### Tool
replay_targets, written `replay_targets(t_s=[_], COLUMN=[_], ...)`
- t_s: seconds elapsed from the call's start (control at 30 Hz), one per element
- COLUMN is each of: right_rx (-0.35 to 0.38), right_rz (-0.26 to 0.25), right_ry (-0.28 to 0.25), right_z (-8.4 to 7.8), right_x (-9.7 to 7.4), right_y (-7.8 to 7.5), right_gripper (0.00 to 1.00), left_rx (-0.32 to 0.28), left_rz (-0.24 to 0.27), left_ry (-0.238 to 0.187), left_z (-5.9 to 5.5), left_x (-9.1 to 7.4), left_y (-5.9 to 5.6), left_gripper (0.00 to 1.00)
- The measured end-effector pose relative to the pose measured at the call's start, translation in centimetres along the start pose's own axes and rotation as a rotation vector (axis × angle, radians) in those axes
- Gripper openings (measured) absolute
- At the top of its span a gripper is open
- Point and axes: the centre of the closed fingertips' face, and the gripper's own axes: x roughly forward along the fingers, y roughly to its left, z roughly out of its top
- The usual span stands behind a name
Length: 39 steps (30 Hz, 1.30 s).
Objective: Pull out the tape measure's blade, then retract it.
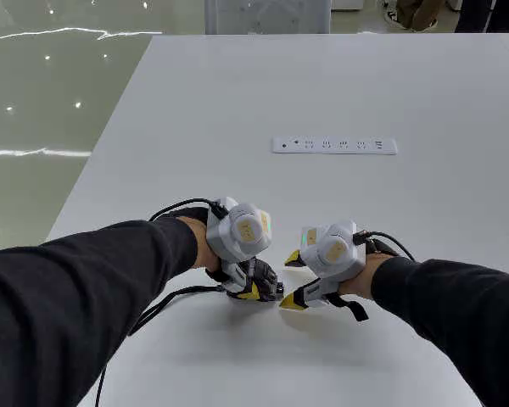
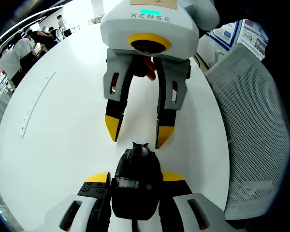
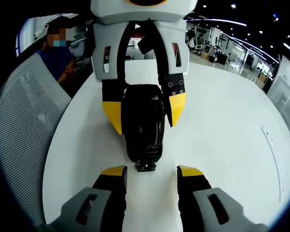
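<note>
As the person's two black sleeves [image 1: 76, 288] reached in over the near edge of the white table [image 1: 237, 102], the two claws faced each other tip to tip, low over the tabletop. The left gripper [image 2: 135, 177] was clamped on the tape measure [image 3: 142, 123], a black case pinched from both sides between its yellow-tipped jaws, with its front end poking out past the tips toward the other claw. I couldn't tell whether the case touched the tabletop.

The right gripper [image 1: 292, 281] stood wide, with nothing held between its jaws. Its yellow fingertips [image 3: 113, 170] sat on either side of a small dark tab [image 3: 146, 166] at the case's front end, close to it but touching on neither side.

A black cable [image 1: 174, 208] looped from the back of the left gripper and trailed across the table beside the left sleeve. Farther out, well apart from both grippers, a long white power strip [image 1: 334, 145] lay flat on the tabletop, its row of sockets facing up. Beyond the table's far end stood a pale mesh chair [image 1: 267, 15]. Off to the left, a glossy greenish floor [image 1: 42, 102] caught spots and streaks of light.
</note>
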Motion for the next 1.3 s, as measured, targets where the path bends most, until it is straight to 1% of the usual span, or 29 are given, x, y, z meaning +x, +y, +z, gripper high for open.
replay_targets(t_s=[0.17, 0.2, 0.33, 0.37, 0.4, 0.5, 0.67, 0.7, 0.77, 0.8, 0.83, 0.87, 0.9, 0.93, 0.97, 1.13, 1.2, 1.3], right_rx=[0.03, 0.033, 0.014, 0.006, 0.027, 0.028, 0.022, 0.044, 0.032, 0.006, -0.053, -0.038, -0.052, -0.074, -0.059, -0.062, -0.058, -0.037], right_rz=[0.011, 0.008, 0.038, 0.037, 0.045, 0.053, 0.055, 0.05, 0.051, 0.055, 0.064, 0.065, 0.055, 0.061, 0.062, 0.048, 0.048, 0.044], right_ry=[-0.023, -0.021, -0.001, -0.006, -0.003, -0.004, 0.034, 0.047, 0.052, 0.055, 0.048, 0.047, 0.054, 0.026, 0.04, 0.04, 0.038, 0.029], right_z=[0.4, 0.5, 0.3, 0.4, 0.3, 0.3, 0.2, 0.2, 0.2, 0.2, 0.3, 0.1, 0.0, 0.6, 0.5, 0.4, 0.3, 0.0], right_x=[0.3, 0.5, 1.1, 1.2, 1.2, 1.2, 1.3, 1.3, 1.3, 1.3, 1.3, 1.3, 1.0, 1.3, 1.1, 1.0, 0.7, 0.3], right_y=[0.2, 0.2, 0.9, 0.8, 0.8, 0.7, 0.7, 0.7, 0.7, 0.7, 0.7, 0.8, 0.4, 0.4, 0.4, 0.2, 0.3, 0.1], right_gripper=[0.28, 0.25, 0.18, 0.17, 0.17, 0.16, 0.15, 0.15, 0.15, 0.15, 0.14, 0.14, 0.1, 0.1, 0.1, 0.09, 0.09, 0.09], left_rx=[-0.022, -0.02, -0.006, -0.002, -0.004, -0.005, -0.014, -0.025, -0.021, -0.031, -0.029, -0.02, -0.011, -0.005, -0.01, -0.018, -0.011, -0.02], left_rz=[0.001, 0.001, 0.004, 0.008, 0.01, 0.013, 0.007, 0.007, 0.009, 0.01, 0.011, 0.014, 0.009, 0.016, 0.013, 0.013, 0.009, 0.008], left_ry=[-0.009, -0.012, -0.023, -0.026, -0.027, -0.031, -0.019, -0.017, -0.015, -0.019, -0.02, -0.022, -0.021, -0.022, -0.019, -0.004, -0.005, -0.011], left_z=[-0.2, -0.1, 0.0, 0.0, 0.0, 0.0, 0.0, 0.0, 0.0, 0.0, -0.1, -0.1, -0.2, -0.1, -0.2, -0.3, -0.3, -0.5], left_x=[0.1, 0.1, 0.2, 0.2, 0.2, 0.3, 0.3, 0.3, 0.3, 0.3, 0.2, 0.2, 0.1, 0.1, 0.1, 0.1, 0.0, -0.1], left_y=[0.1, -0.1, -0.1, -0.1, -0.1, 0.0, -0.1, -0.1, -0.1, -0.1, -0.1, -0.1, -0.3, -0.1, -0.1, -0.1, -0.1, 0.0], left_gripper=[0.35, 0.35, 0.35, 0.35, 0.34, 0.34, 0.34, 0.35, 0.35, 0.35, 0.35, 0.35, 0.34, 0.34, 0.34, 0.34, 0.33, 0.33])
